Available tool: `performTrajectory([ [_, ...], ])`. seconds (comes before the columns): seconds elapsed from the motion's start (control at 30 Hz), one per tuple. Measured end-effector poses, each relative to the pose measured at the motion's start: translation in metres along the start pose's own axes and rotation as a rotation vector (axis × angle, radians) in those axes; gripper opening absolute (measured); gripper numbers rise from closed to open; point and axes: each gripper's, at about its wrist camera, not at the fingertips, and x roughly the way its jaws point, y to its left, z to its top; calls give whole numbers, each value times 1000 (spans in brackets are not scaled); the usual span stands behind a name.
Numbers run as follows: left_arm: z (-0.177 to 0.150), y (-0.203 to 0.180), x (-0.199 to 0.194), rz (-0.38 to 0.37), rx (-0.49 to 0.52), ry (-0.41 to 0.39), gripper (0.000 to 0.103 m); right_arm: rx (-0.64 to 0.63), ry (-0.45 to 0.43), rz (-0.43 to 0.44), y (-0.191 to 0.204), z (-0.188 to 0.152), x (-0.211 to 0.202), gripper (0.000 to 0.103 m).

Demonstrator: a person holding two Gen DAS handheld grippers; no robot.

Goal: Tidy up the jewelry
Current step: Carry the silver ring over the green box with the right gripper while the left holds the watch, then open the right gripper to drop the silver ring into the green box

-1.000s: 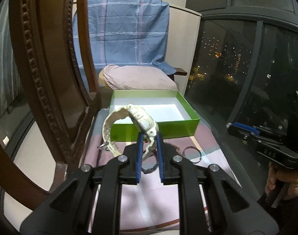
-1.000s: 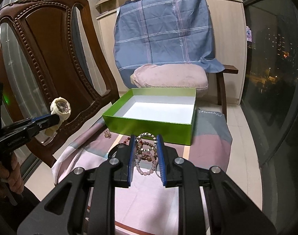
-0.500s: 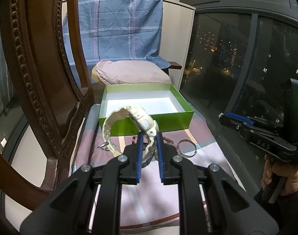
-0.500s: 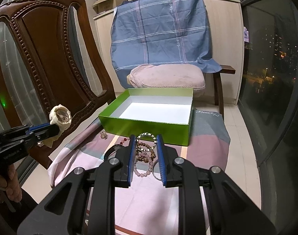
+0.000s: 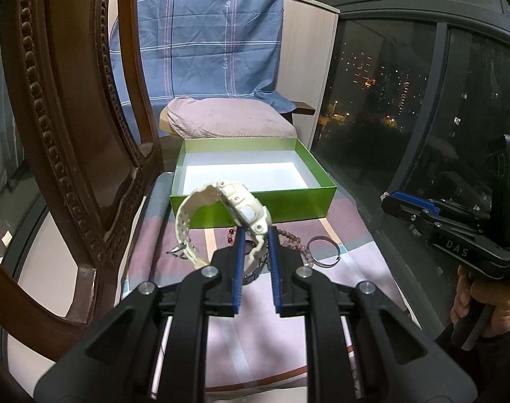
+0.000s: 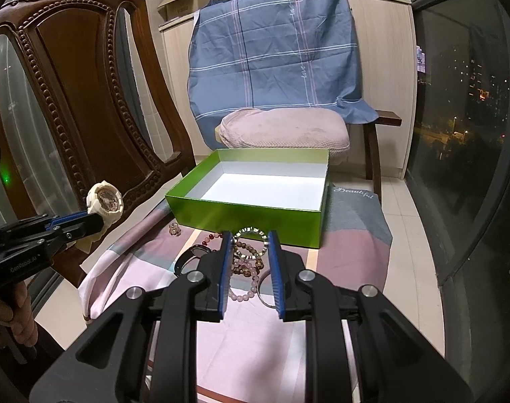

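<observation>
Clamped in my left gripper (image 5: pixel 255 231) is the cream watch (image 5: pixel 236 206), pinched at the strap close under the case, with the loose strap end curling out to the left. I hold it in the air on the near side of the green box (image 5: pixel 251 206), above the pink cloth (image 5: pixel 255 342), with the carved chair (image 5: pixel 70 127) close on the left.

To the right of that, just in front of the box's near wall, lies the rest of the jewelry: a heap of bead bracelets (image 6: pixel 245 268), a dark watch (image 6: pixel 191 255), a small trinket (image 6: pixel 175 229) off to the left of them, and a thin metal bangle (image 5: pixel 323 251) on the right.

Farther right, my right gripper (image 6: pixel 248 245) hangs over the bead heap with its jaws parted and nothing between them.

As I see it, the risk is the grip: I hold the watch by a narrow bit of strap, so the heavy case could swing or slip out before it clears the box's near wall, and drop onto the beads. The free strap end could also catch on that wall's rim and shove the light box backward. Letting go too soon would leave the watch outside the box.
</observation>
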Motion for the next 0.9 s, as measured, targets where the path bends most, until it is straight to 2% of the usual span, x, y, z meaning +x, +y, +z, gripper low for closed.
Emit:
performTrajectory([
  [0.37,0,0,4,-4,-7,4,14,6,-7,-7,-6,2,6,21],
  [0.5,1,2,5,-7,-17,3,14,7,-29,-17,-12,18,22,21],
  [0.57,1,3,5,-6,-19,1,14,-3,-58,-34,-16,35,37,21],
  [0.73,1,3,9,-5,-20,8,14,45,-58,-55,-38,64,91,21],
  [0.9,-1,6,14,10,-18,26,14,59,7,-74,-49,69,146,22],
])
